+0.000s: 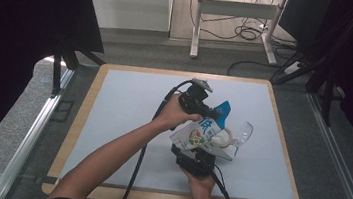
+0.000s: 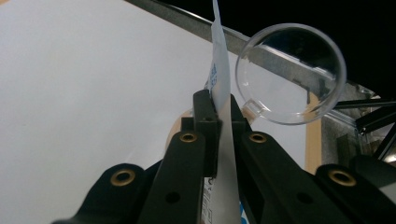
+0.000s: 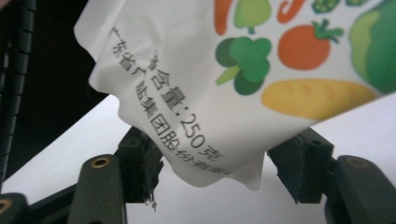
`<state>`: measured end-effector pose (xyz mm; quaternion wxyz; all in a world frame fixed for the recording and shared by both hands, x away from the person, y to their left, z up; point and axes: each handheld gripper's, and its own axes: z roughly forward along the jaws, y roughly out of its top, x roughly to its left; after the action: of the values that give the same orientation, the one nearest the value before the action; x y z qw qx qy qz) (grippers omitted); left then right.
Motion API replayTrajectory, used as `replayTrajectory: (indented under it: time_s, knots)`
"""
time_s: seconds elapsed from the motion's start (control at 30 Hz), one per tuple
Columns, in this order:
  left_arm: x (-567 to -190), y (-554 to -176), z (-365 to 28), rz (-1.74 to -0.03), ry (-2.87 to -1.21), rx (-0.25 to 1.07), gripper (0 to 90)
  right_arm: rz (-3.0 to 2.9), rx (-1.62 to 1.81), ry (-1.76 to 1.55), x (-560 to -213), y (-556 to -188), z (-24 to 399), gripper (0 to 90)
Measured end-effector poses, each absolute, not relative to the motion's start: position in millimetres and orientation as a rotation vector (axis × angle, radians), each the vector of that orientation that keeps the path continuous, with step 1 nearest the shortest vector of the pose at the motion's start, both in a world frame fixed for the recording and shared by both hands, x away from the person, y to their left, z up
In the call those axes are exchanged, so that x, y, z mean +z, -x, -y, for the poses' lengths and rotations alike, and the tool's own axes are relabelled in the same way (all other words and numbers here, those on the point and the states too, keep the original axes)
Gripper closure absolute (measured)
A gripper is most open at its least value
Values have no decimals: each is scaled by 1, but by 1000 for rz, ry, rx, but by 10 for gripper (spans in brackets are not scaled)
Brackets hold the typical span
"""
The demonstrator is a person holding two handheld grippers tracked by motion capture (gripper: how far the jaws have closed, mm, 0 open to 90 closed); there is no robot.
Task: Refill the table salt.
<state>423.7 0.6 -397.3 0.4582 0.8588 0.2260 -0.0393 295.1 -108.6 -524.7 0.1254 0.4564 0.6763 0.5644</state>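
The bag (image 3: 224,93) runs off the picture's top edge; its small print is perhaps unreadable.

On a pale grey table (image 1: 126,124) with a wooden rim, the action sits right of centre. The left gripper (image 1: 209,114), reaching in from seven o'clock, pinches the blue upper edge of a white printed bag (image 1: 199,135) held tilted above the surface. The right gripper (image 1: 199,158) comes up from six o'clock, directly beneath the bag's lower end; whether its jaws touch the bag cannot be told from here. Just at three o'clock of the bag lies a clear plastic scoop (image 1: 242,134), touching or nearly so.
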Motion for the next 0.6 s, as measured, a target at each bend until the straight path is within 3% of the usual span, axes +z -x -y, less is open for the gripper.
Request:
replayTrajectory:
  time_s: [0.6]
  knots:
    - [-396,-420,-7,-569,-2045,-137,895,-2025,1568,-1385,-527,-295,122,299]
